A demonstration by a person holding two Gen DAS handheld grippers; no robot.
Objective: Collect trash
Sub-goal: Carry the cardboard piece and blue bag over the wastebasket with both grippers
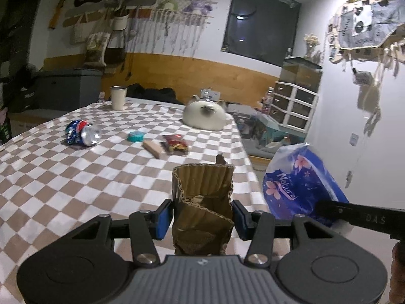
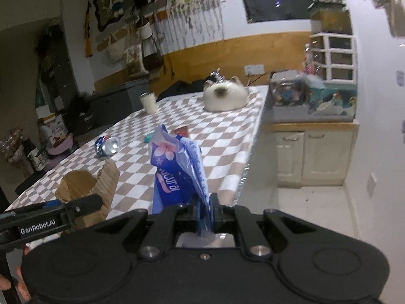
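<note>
My left gripper (image 1: 202, 215) is shut on a folded piece of brown corrugated cardboard (image 1: 202, 190), held above the checkered table (image 1: 76, 190). It also shows in the right wrist view (image 2: 86, 187). My right gripper (image 2: 205, 210) is shut on a blue plastic wrapper with pink flowers (image 2: 177, 167), held at the table's right edge; it also shows in the left wrist view (image 1: 301, 179). A crushed blue soda can (image 1: 83, 134), a red snack wrapper (image 1: 174, 144), a tan stick (image 1: 152, 148) and a teal round lid (image 1: 136, 136) lie on the table.
A cat-shaped cushion (image 1: 205, 114) and a cream cup (image 1: 117, 97) stand at the table's far end. Right of the table are a drawer unit (image 1: 291, 106), a cluttered counter with cabinets (image 2: 314, 152) and pale floor (image 2: 303, 207).
</note>
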